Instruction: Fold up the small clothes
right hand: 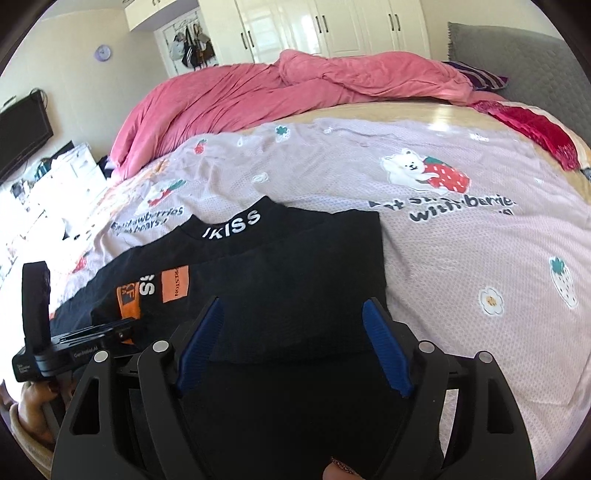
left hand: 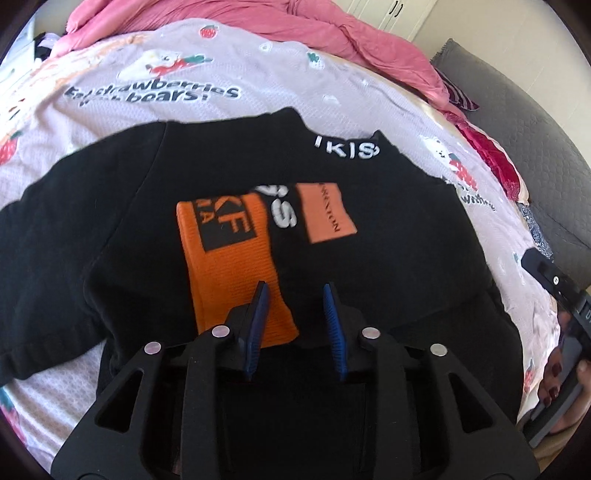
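A small black T-shirt (left hand: 388, 266) with orange patches and white lettering lies on the bed, its right side folded inward; it also shows in the right wrist view (right hand: 295, 280). My left gripper (left hand: 296, 291) is open, hovering over the shirt's orange patch (left hand: 232, 266) and holding nothing. My right gripper (right hand: 291, 308) is wide open above the folded right part of the shirt, empty. The right gripper's body (left hand: 561, 295) shows at the right edge of the left wrist view, and the left gripper's body (right hand: 55, 350) at the left of the right wrist view.
The shirt rests on a pale lilac sheet (right hand: 461, 258) printed with bears and strawberries. A pink duvet (right hand: 277, 88) is heaped at the far side. A grey headboard (left hand: 524, 140) and a red cloth (right hand: 535, 133) lie to the right. White wardrobes (right hand: 332, 29) stand behind.
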